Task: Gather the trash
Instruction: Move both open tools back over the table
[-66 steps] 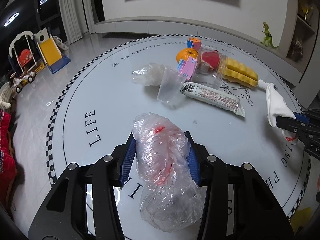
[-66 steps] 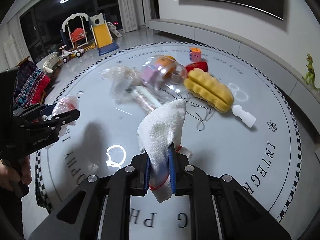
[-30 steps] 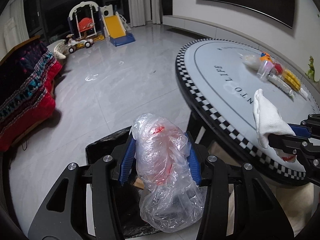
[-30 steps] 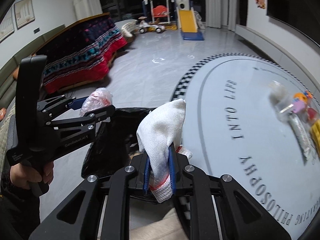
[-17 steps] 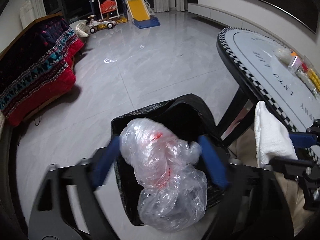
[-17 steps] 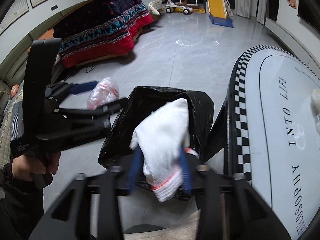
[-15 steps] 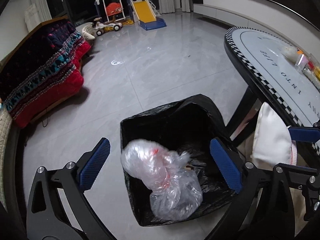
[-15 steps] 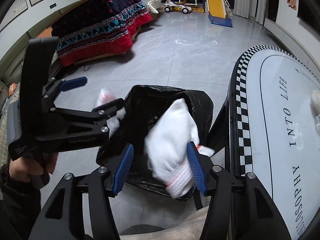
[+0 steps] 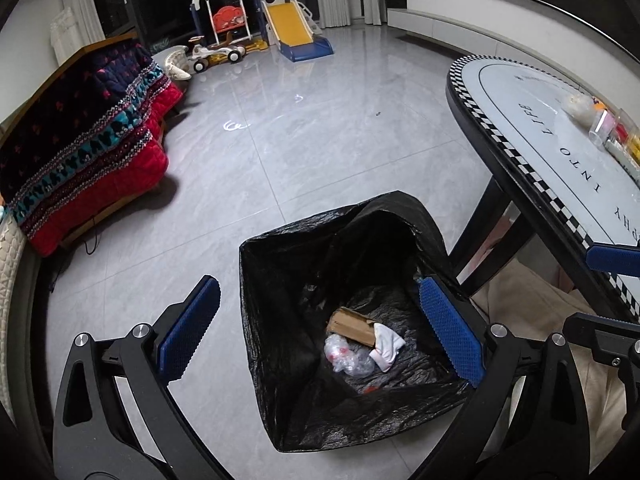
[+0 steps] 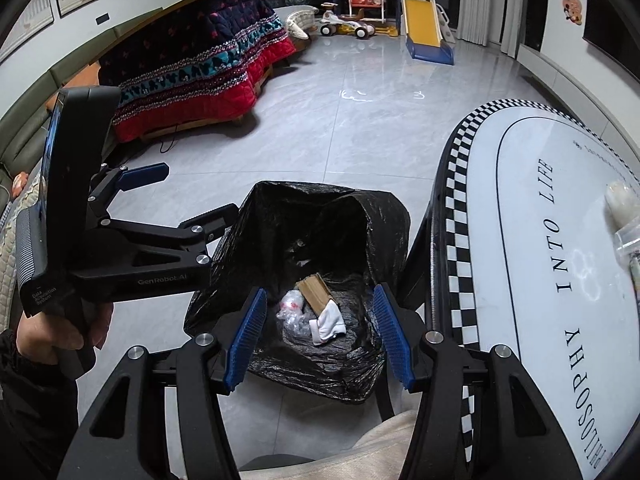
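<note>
A black-lined trash bin (image 9: 280,280) (image 10: 384,216) stands on the floor beside the round table. At its bottom lie the crumpled clear plastic bag (image 9: 347,356) (image 10: 291,308), the white cloth (image 9: 386,346) (image 10: 328,322) and a brown cardboard piece (image 9: 352,325) (image 10: 316,288). My left gripper (image 9: 320,328) is open and empty above the bin. It also shows in the right wrist view (image 10: 180,192). My right gripper (image 10: 318,336) is open and empty above the bin; its blue pad (image 9: 614,260) shows at the right edge of the left wrist view.
The round white table (image 9: 560,152) (image 10: 532,240) with a checkered rim stands right of the bin and carries several items (image 9: 600,124) at its far side. A red patterned blanket (image 9: 80,140) covers a sofa at the left. Children's slide and swing (image 9: 256,20) stand at the back.
Both grippers opened over the bin. The plastic bag and the white cloth dropped out of them and now lie at the bottom of the bin.
</note>
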